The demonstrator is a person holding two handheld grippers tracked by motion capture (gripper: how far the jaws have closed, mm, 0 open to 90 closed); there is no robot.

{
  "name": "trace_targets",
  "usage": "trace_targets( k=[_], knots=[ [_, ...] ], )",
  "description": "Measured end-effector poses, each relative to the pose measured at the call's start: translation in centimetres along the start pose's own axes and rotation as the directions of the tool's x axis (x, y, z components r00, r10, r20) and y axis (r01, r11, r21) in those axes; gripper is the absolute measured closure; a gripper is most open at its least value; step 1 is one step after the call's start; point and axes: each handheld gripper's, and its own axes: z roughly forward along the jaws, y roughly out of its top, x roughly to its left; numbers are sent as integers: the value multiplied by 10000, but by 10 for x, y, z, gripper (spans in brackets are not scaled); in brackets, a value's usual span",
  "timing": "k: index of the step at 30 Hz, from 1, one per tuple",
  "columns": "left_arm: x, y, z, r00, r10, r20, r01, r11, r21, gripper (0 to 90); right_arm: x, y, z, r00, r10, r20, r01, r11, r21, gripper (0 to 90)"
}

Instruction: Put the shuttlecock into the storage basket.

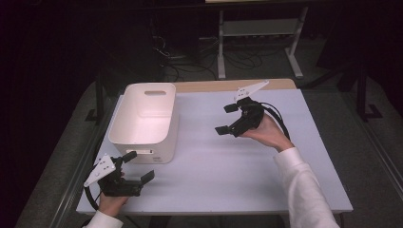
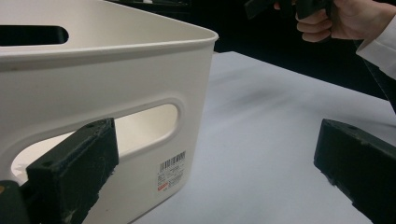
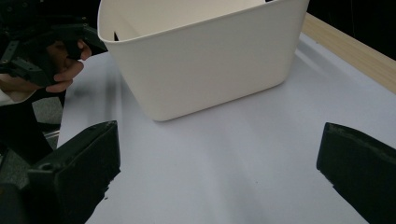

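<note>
Barcode label (image 2: pixel 172 170), text perhaps unreadable, on bin (image 2: pixel 107 93).

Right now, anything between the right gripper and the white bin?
Nothing: bare table top between the right gripper and the white bin. The high view and the right gripper view both show it.
</note>
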Motion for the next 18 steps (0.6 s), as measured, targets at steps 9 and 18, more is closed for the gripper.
trace_targets(
  k=[9, 18],
  knots=[
    [0, 0, 1, 10000, 9, 30, -9, 10000, -17, 0, -3, -22, -8, 9996, 135, 240, -133, 9999, -88, 0],
    [0, 0, 0, 10000, 19, -16, -19, 10000, 80, 0, -1, -41, -20, 9984, 247, 499, -235, 9994, -243, 0]
  ],
)
